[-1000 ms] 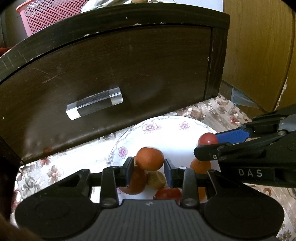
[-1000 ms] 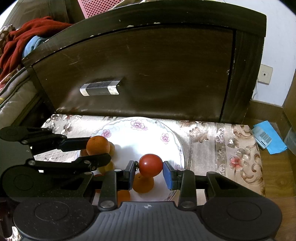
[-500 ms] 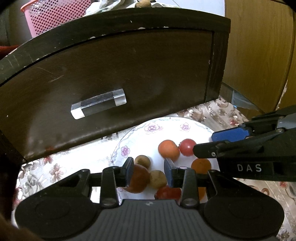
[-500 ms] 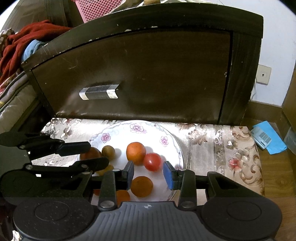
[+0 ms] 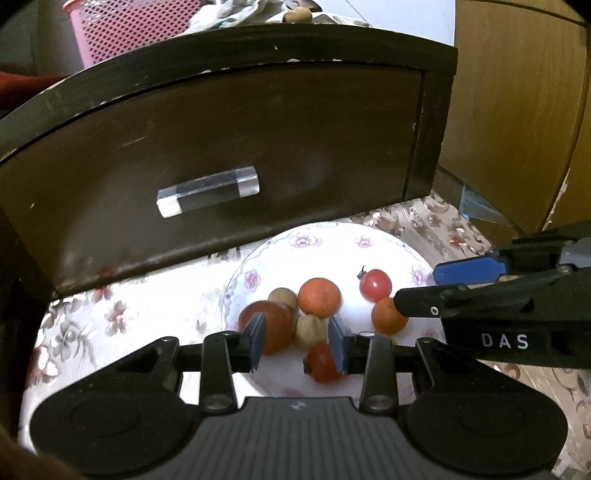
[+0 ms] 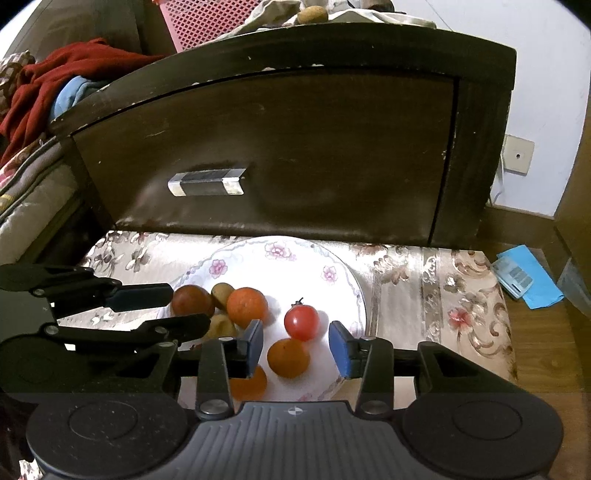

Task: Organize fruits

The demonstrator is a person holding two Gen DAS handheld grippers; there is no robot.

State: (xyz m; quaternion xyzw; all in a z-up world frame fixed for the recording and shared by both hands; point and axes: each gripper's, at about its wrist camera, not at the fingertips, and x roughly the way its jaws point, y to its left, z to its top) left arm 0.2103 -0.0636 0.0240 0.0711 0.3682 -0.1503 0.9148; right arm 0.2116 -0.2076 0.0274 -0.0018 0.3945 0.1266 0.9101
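A white floral plate [image 5: 332, 232] [image 6: 345, 275] lies on a patterned cloth and holds several fruits. In the left wrist view an orange [image 5: 319, 297], a red tomato [image 5: 375, 284] and a dark red fruit [image 5: 269, 325] rest on it. My left gripper [image 5: 297, 343] hovers over the plate's near side, open, with nothing between its pads. My right gripper [image 6: 295, 349] hangs above a second orange [image 6: 288, 357] and the tomato [image 6: 301, 323]. Its jaws are opening and grip nothing. Each gripper shows in the other's view: the right gripper [image 5: 424, 284], the left gripper [image 6: 177, 308].
A dark wooden drawer front with a clear handle [image 5: 207, 192] [image 6: 207, 182] rises right behind the plate. The floral cloth [image 6: 424, 280] extends to the right. A blue packet [image 6: 524, 277] lies on the floor, and a pink basket [image 5: 122, 29] sits on top.
The left gripper let go of the orange and the right gripper let go of the tomato. Both fruits now lie on the plate, and both grippers have drawn back slightly.
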